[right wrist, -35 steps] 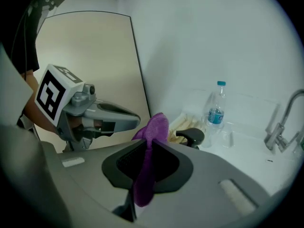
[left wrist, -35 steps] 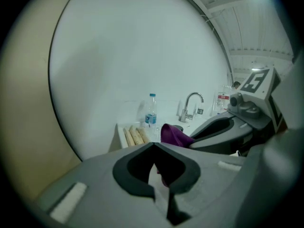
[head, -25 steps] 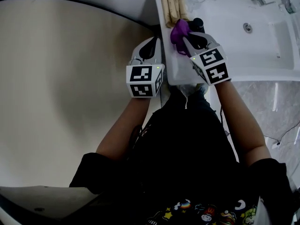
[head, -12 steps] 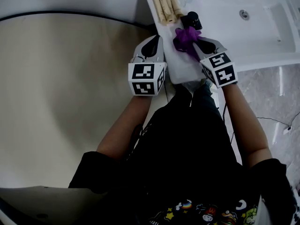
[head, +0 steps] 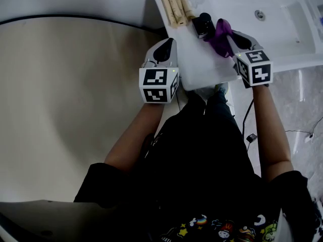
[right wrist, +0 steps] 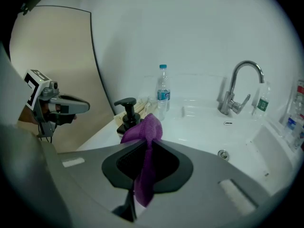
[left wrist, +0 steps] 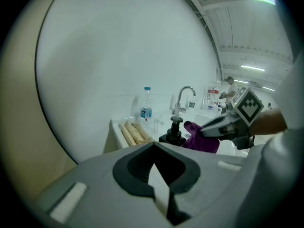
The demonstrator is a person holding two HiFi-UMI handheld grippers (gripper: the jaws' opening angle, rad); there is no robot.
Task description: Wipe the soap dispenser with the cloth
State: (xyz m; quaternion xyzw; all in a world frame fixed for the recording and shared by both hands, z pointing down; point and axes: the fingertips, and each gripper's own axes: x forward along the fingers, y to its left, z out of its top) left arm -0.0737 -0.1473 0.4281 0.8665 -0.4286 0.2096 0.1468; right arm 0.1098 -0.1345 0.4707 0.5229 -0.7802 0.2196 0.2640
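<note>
The right gripper's (right wrist: 148, 144) own view shows its jaws clamped on the purple cloth (right wrist: 144, 127); the head view places this just beside the soap dispenser (head: 203, 24) on the counter (head: 202, 67); the left gripper (left wrist: 153, 145) is closed, empty.

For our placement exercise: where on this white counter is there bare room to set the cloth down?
Free: the near strip of the counter, between the soap dispenser and the front edge. Crowded: the back corner with beige rolls and bottle.

Both grey, the left gripper (head: 164, 43) and right gripper (head: 230, 34) bear black-and-white square markers (head: 157, 84).
</note>
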